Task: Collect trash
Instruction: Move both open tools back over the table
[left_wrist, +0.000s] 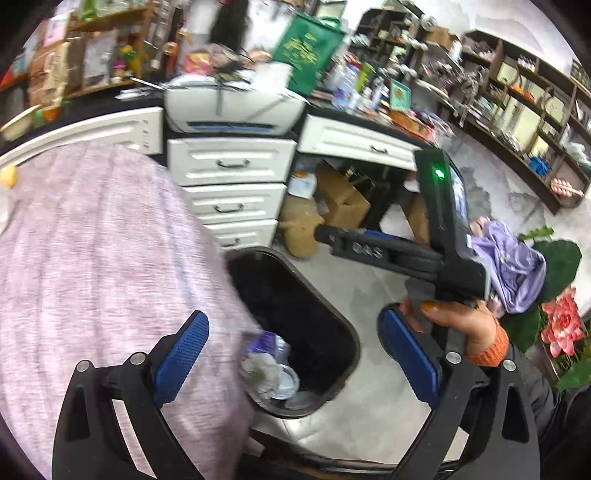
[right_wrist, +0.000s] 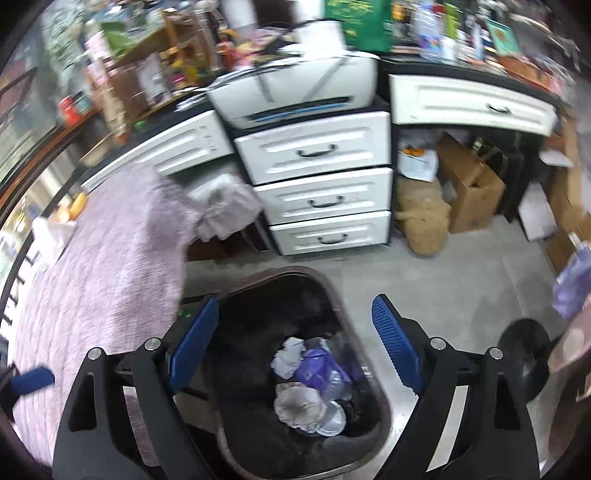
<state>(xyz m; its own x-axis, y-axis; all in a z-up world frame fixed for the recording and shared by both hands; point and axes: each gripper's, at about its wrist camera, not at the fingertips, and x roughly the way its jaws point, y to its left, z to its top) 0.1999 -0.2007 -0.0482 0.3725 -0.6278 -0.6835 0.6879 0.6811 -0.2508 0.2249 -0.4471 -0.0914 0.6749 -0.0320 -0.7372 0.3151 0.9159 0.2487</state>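
A black trash bin (right_wrist: 332, 291) stands on the floor beside the table and also shows in the left wrist view (left_wrist: 347, 332). It holds crumpled paper (right_wrist: 291, 354), a purple wrapper (right_wrist: 317, 369) and clear plastic cups (right_wrist: 332, 417). My right gripper (right_wrist: 295, 343) is open and empty right above the bin mouth. My left gripper (left_wrist: 291, 350) is open and empty, over the table edge and the bin. The right gripper's body (left_wrist: 443, 236) shows in the left wrist view, held by a hand.
A table with a pink-grey cloth (left_wrist: 92, 240) is at the left, with a yellow item (left_wrist: 9, 175) at its far edge. White drawers (right_wrist: 321, 181) with a printer (right_wrist: 295, 88) on top stand behind, and cardboard boxes (right_wrist: 469, 192) under the counter. Grey floor (right_wrist: 461, 288) lies right of the bin.
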